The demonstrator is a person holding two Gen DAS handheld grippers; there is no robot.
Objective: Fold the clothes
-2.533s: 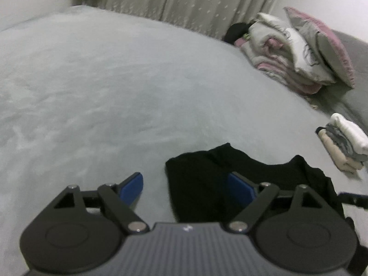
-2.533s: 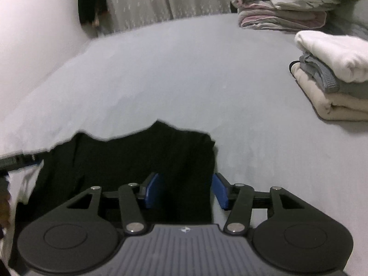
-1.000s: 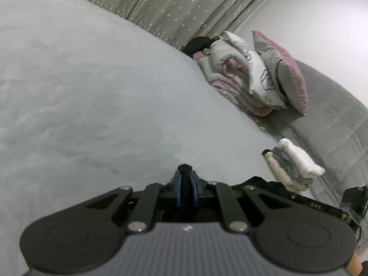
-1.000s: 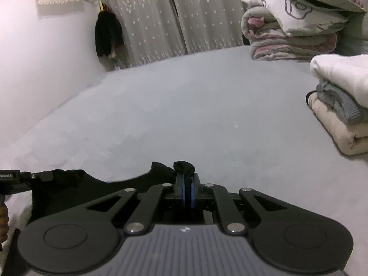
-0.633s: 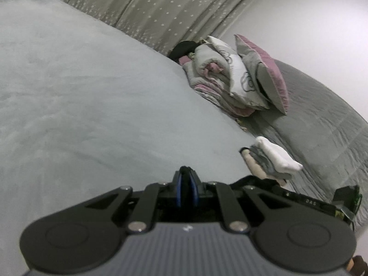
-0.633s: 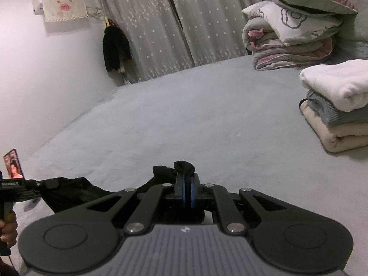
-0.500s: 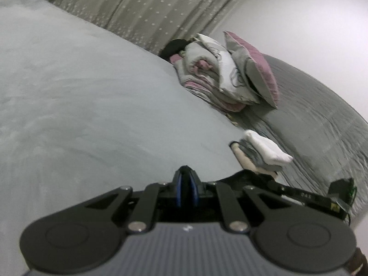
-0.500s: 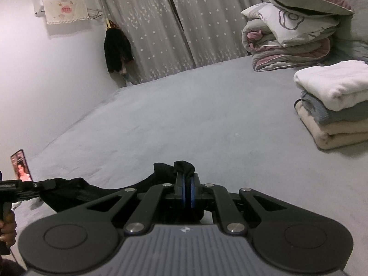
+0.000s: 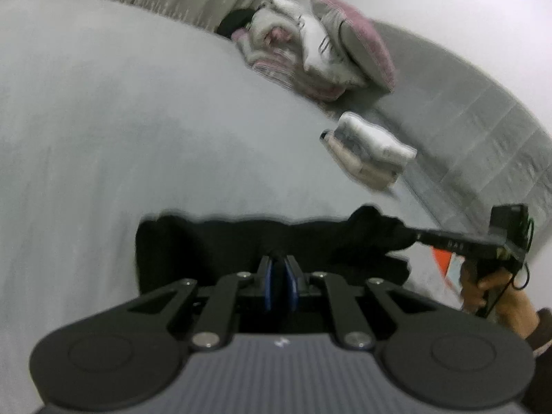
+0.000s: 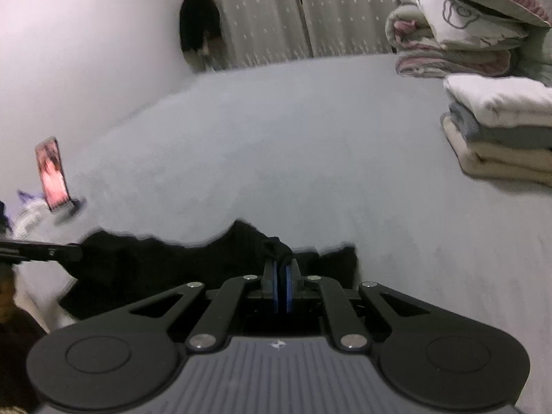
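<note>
A black garment (image 9: 214, 241) hangs stretched between both grippers above the grey bed. My left gripper (image 9: 278, 262) is shut on one edge of it; the blue pads are pressed together with black cloth between them. In the left wrist view the right gripper (image 9: 407, 233) comes in from the right, held by a person's hand (image 9: 483, 283), pinching the other end. In the right wrist view my right gripper (image 10: 281, 262) is shut on a bunched fold of the black garment (image 10: 145, 265), and the left gripper (image 10: 74, 251) reaches in from the left edge.
A stack of folded clothes (image 10: 500, 131) (image 9: 369, 151), white on grey on beige, lies at the right. Rolled bedding and a pink pillow (image 9: 310, 48) are piled beyond it. A phone on a stand (image 10: 51, 172) stands at the bed's left side. Curtains (image 10: 276, 10) line the back wall.
Both grippers shut on the black garment and lifted it off the bed. Since half a second ago they have tipped downward, so the stretched cloth shows in front of them.
</note>
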